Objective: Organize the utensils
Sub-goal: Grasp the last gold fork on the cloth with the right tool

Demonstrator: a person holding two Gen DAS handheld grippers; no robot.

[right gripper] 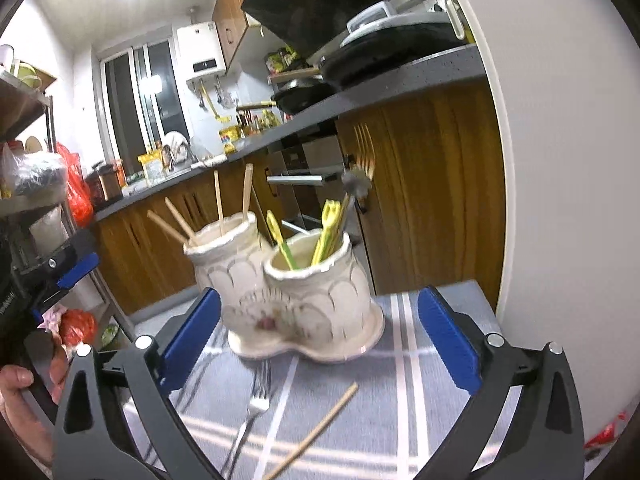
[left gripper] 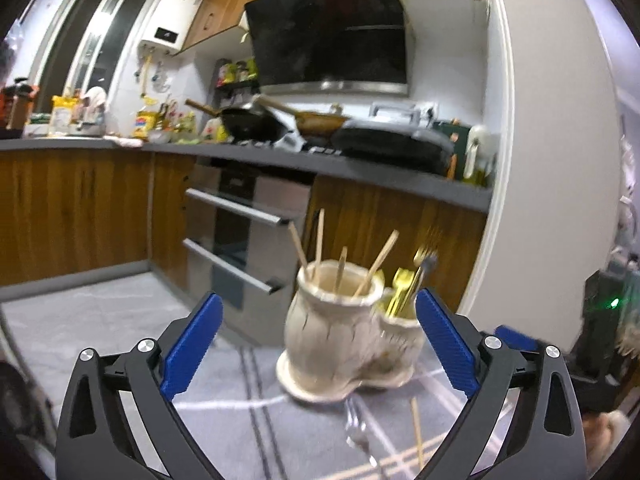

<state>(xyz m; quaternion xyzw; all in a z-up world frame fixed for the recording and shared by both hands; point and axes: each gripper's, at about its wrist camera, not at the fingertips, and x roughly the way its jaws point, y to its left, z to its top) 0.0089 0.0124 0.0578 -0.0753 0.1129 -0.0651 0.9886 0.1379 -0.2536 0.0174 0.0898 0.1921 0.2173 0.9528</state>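
A cream ceramic holder [left gripper: 340, 340] [right gripper: 308, 304] with two joined pots stands on the grey striped tablecloth [left gripper: 224, 432] [right gripper: 420, 412]. Several wooden chopsticks [left gripper: 376, 260] [right gripper: 218, 204] stick out of its taller pot. Gold-yellow forks [left gripper: 404, 288] [right gripper: 328, 224] fill the lower pot. A silver fork [left gripper: 358, 434] [right gripper: 256, 404] and one loose chopstick [left gripper: 418, 432] [right gripper: 316, 432] lie on the cloth in front of the holder. My left gripper [left gripper: 320, 304] is open and empty just short of the holder. My right gripper [right gripper: 320, 300] is open and empty too, above the loose fork and chopstick.
Behind the table runs a dark kitchen counter [left gripper: 280, 160] with pans [left gripper: 256, 122], wooden cabinets and an oven [left gripper: 240, 236]. A white wall [left gripper: 560, 160] [right gripper: 560, 160] rises at the right. A cluttered shelf [right gripper: 36, 168] stands left in the right wrist view, where a hand [right gripper: 16, 380] holds the other gripper.
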